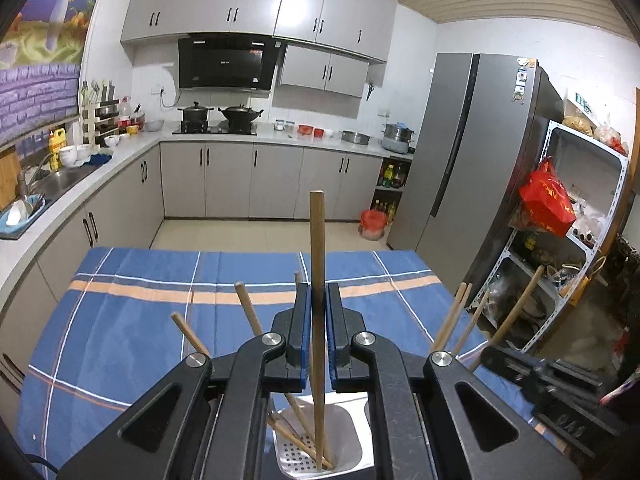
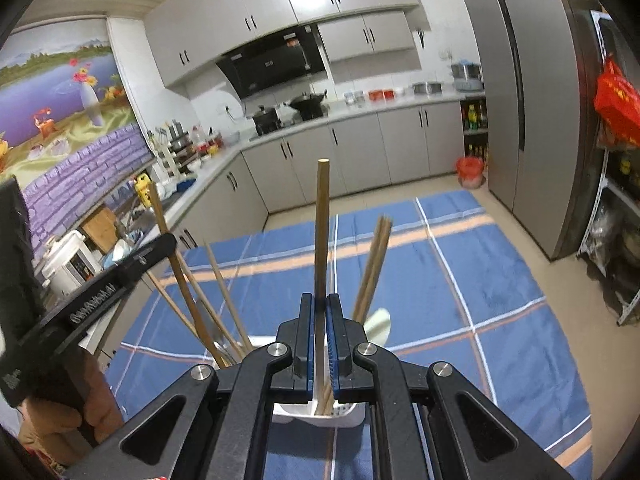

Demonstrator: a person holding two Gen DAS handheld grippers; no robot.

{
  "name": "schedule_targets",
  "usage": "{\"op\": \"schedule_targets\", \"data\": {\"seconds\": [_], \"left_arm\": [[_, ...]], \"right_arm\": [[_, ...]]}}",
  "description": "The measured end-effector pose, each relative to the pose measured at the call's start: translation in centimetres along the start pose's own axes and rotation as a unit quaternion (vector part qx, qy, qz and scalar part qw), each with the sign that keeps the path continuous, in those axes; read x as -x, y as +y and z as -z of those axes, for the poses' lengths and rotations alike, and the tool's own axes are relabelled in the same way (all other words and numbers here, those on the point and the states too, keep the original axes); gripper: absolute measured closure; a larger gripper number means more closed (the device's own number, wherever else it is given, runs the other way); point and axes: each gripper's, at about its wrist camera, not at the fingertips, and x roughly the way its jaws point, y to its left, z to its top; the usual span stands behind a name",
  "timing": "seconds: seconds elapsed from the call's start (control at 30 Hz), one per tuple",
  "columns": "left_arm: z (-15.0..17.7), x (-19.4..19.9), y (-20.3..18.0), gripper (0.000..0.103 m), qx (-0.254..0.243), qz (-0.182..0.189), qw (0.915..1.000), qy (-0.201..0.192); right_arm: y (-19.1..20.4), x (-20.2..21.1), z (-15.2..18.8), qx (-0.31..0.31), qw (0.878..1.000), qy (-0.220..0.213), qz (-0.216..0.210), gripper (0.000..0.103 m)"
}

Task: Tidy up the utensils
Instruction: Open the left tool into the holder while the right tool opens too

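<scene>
Chopsticks clamped upright, one in my left gripper (image 1: 319,300), one in my right gripper (image 2: 320,308), tips inside the holder (image 1: 320,436) on the table (image 1: 160,312). Risk: sideways drift levers holder over, spilling the rest

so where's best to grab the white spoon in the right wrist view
Take the white spoon by its raised pale end, coming from above and a little from the right: it leans up out of the white holder, with upright chopsticks crowding its left.
</scene>
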Motion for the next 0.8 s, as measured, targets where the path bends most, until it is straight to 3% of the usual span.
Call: {"op": "schedule_targets", "data": {"seconds": [0.27, 0.4, 0.57, 0.8], "left_arm": [[0.7, 1.8, 0.3, 0.096, 0.008, -0.003, 1.0, -0.002], [0.8, 3.3, 0.3, 0.094, 0.014, -0.002, 0.9999, -0.004], [1.4, 5.6, 0.7, 0.068, 0.028, -0.003, 0.9995, -0.014], [2.9, 8.4, 0.6, 0.067, 0.031, -0.015, 0.9994, -0.009]], "right_arm": [[-1.1, -0.8, 0.6, -0.025, 1.0, 0.016, -0.005, 0.095], [-0.9, -0.2, 0.7, -0.025, 1.0, 0.011, -0.006, 0.077], [-0.6, 0.8, 1.3, -0.025, 1.0, 0.007, -0.01, 0.073], [-0.6, 2.1, 3.1, -0.025, 1.0, 0.008, -0.003, 0.067]]}}
